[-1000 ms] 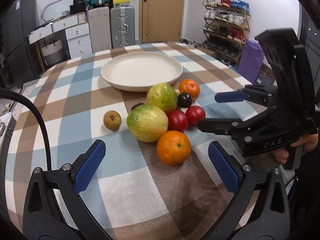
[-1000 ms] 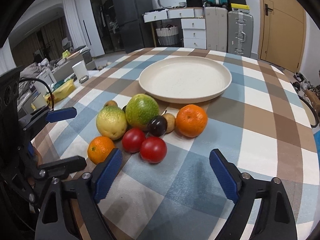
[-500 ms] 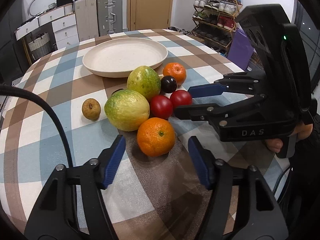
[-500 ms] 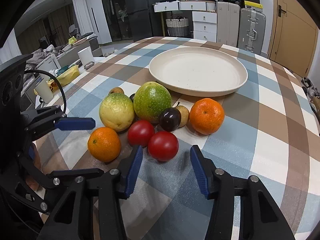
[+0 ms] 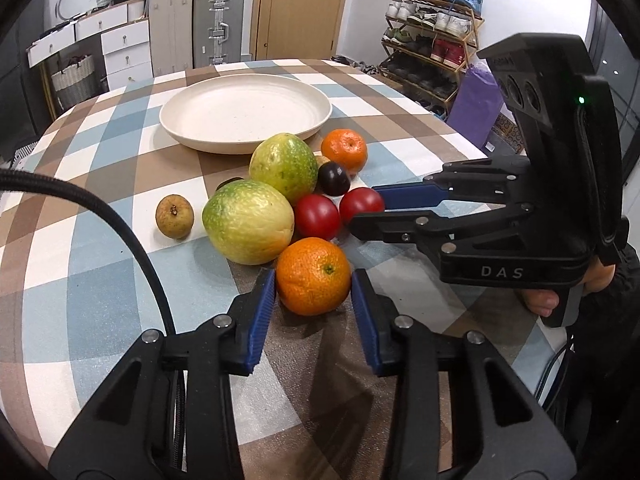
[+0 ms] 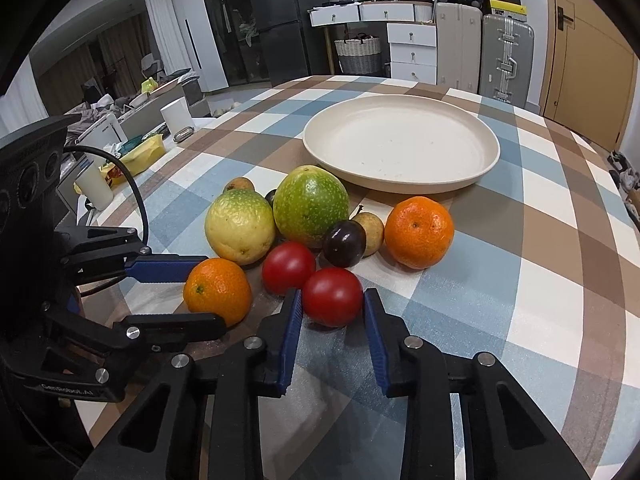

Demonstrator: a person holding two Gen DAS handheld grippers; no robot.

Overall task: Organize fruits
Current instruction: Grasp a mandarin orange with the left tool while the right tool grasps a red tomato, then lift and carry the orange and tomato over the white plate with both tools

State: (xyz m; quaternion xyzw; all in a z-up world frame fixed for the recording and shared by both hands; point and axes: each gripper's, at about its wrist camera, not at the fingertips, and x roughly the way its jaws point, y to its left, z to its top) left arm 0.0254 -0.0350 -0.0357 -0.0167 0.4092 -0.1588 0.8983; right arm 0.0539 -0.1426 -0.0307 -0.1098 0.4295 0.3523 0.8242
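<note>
The left gripper (image 5: 313, 280) fingers bracket the near orange (image 5: 313, 276); the right gripper (image 6: 331, 300) fingers bracket a tomato (image 6: 332, 296), contact unclear; squeeze gently, lift straight toward the plate (image 6: 401, 184)

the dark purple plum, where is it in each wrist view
Left wrist view: the dark purple plum sits just right of centre, between the greener large fruit and the far orange, behind the two tomatoes.
Right wrist view: the plum is at centre, directly behind the two tomatoes.
Shared landmark: the cream plate behind the fruit pile.
</note>
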